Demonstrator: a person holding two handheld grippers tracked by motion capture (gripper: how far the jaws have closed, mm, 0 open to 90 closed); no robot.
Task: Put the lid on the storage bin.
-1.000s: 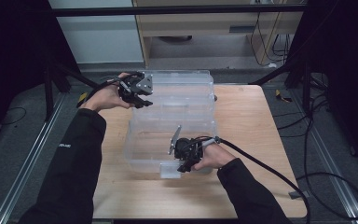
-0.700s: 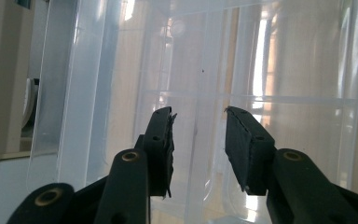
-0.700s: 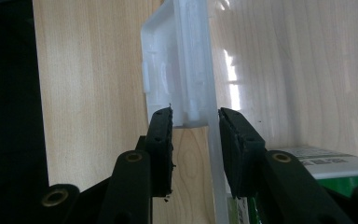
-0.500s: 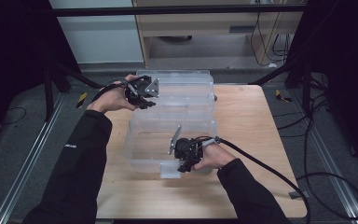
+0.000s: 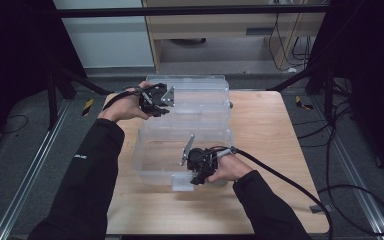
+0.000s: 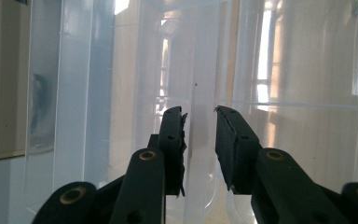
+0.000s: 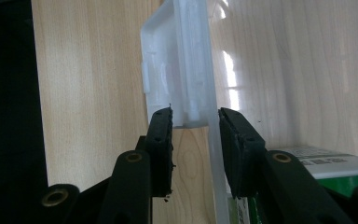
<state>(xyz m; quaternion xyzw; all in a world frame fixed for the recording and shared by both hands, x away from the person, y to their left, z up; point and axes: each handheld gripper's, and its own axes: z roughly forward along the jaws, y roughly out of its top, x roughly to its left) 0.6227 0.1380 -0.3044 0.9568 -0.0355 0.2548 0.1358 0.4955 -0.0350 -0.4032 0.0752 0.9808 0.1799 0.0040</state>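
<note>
Slippage is the main risk: the clear plastic bin sits mid-bench, and the right gripper at its near wall straddles the latch tab and rim with narrow jaws that seem to pinch, so a skewed pull could pop it free. The left gripper, at the bin's far lid, has just been closing its jaws around a thin ridge without visibly touching. The right gripper view alone shows a green-labelled box inside the bin.
</note>
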